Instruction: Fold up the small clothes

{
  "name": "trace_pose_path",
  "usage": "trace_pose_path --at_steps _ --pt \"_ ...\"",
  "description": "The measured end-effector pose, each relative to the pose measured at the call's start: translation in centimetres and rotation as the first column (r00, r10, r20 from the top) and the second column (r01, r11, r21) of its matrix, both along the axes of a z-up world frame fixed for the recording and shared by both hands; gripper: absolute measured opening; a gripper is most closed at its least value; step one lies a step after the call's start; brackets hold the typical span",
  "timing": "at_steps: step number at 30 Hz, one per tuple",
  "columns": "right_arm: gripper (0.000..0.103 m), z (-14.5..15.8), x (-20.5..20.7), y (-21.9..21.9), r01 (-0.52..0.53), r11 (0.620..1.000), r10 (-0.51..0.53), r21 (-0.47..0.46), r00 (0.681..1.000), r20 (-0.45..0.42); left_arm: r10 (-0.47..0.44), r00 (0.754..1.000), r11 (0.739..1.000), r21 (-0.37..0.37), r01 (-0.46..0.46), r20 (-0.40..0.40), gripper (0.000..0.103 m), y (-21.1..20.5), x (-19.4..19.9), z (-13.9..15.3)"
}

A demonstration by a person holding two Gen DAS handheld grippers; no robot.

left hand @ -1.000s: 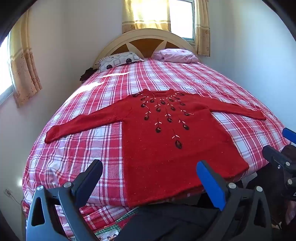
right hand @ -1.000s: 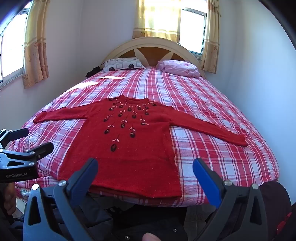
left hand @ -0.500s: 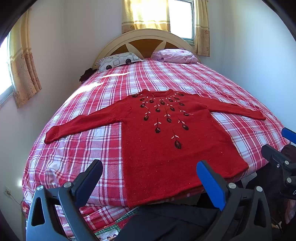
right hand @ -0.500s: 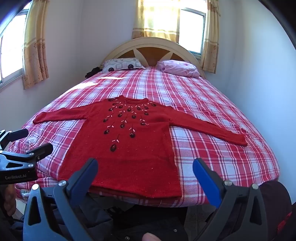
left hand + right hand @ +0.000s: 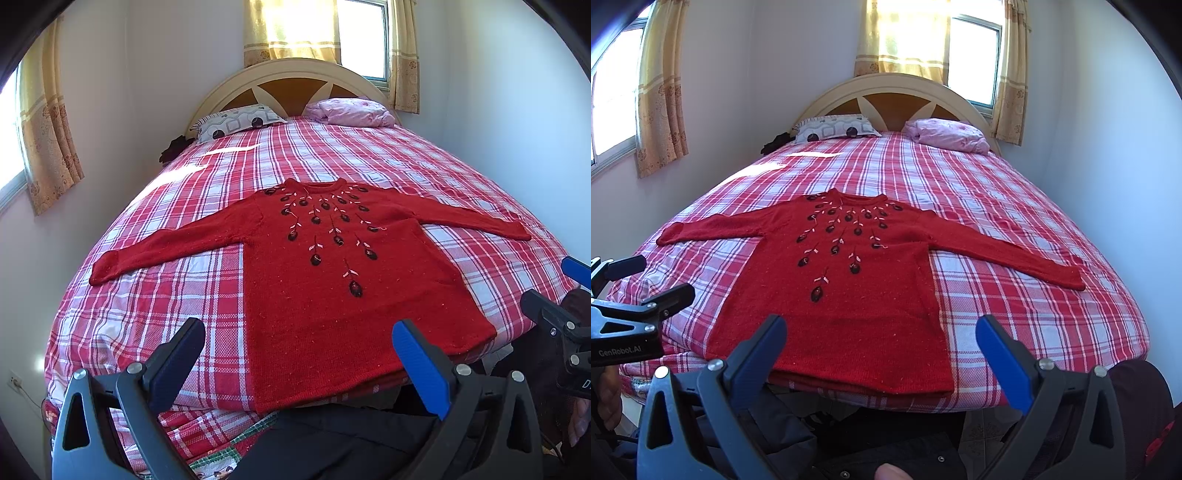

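Lying face up near the foot of the bed [image 5: 155,295], a small red knitted sweater [image 5: 332,295] is spread flat on the red-and-white plaid cover, its hem at the mattress edge and hanging slightly over it. Both long sleeves stretch straight out to the sides, cuffs resting on the plaid. Its round neck points toward the arched headboard [image 5: 897,92]. Below the neckline a spray of dark embroidered buds on thin stems, with small pale pink leaf stitches, fans down the chest; the longest stem reaches about the middle of the body. The knit is flecked with tiny lighter specks and looks smooth, unfolded.

Two pillows lie by the headboard: a grey patterned pillow [image 5: 834,129] on the left and a pink pillow [image 5: 945,134] on the right.

The left gripper [image 5: 295,354] hovers short of the hem, jaws spread wide and holding nothing; one finger is dark, the other carries a blue pad. The right gripper [image 5: 882,354] hangs likewise before the hem's right half, jaws released and empty.

In the right wrist view the side of the left gripper body reads "GenRobot.AI" in white letters [image 5: 619,350]. In the left wrist view, the right gripper's body shows only a "D" at the frame edge
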State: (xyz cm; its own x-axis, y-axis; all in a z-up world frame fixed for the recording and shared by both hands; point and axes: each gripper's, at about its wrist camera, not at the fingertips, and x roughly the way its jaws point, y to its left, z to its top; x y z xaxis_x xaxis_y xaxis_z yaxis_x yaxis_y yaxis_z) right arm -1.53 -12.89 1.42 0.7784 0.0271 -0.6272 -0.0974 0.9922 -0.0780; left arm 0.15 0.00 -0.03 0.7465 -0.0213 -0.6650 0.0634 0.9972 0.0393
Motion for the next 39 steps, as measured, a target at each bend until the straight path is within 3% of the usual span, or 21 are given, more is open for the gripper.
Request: trace_pose_path --at_steps 39 --pt "0.103 -0.9 0.9 -1.0 0.013 1.0 -0.012 0.007 1.0 -0.018 0.013 1.0 1.0 -0.003 -0.013 -0.008 0.102 0.5 0.6 -0.2"
